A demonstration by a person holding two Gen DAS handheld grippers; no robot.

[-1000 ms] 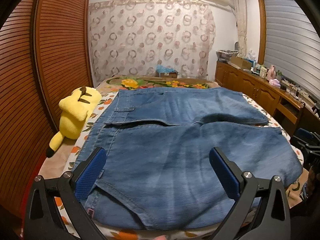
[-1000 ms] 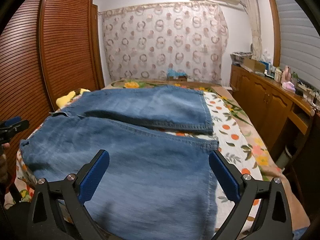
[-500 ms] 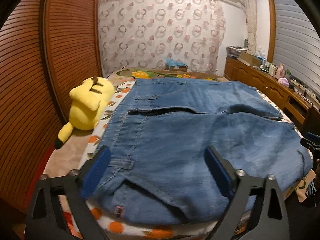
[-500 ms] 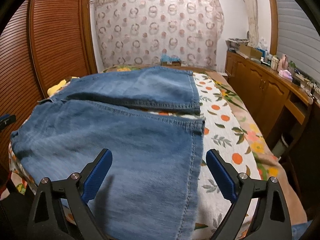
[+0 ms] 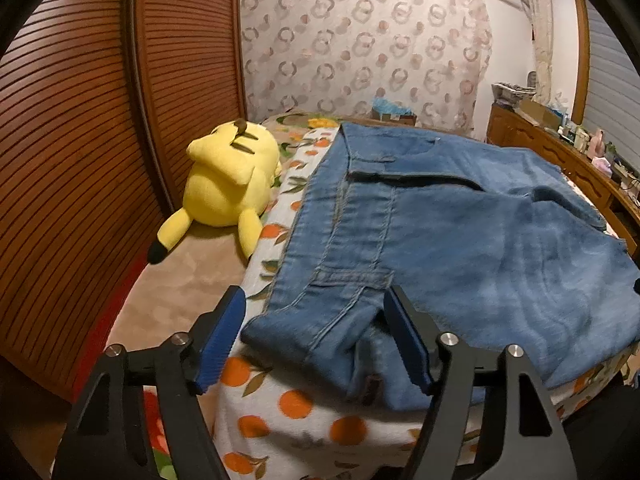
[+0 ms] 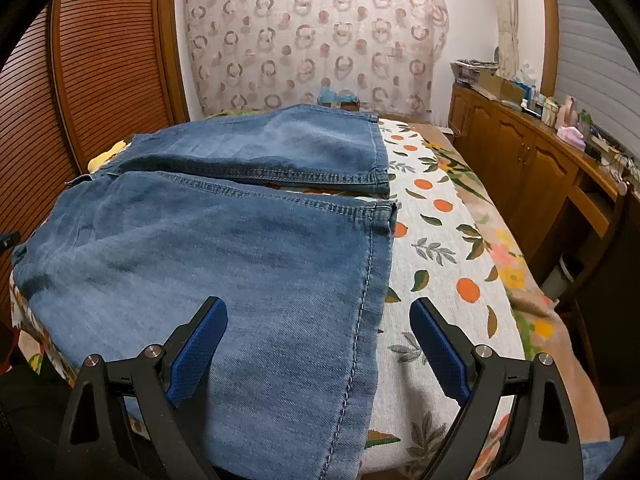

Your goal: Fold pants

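Your pants [image 5: 460,240] lie spread flat across the bed [image 5: 288,412], waistband at the near left corner and both legs running toward the right edge, with the leg ends side by side. Your left tool [image 5: 316,340] is spread wide around the waistband corner that overhangs the near edge, likely because that corner gives a clean bite. Your right tool [image 6: 316,344] is equally spread, straddling the near leg's stitched end, holding nothing. A yellow plush toy [image 5: 228,188] sits by the left edge, clear of the fold.
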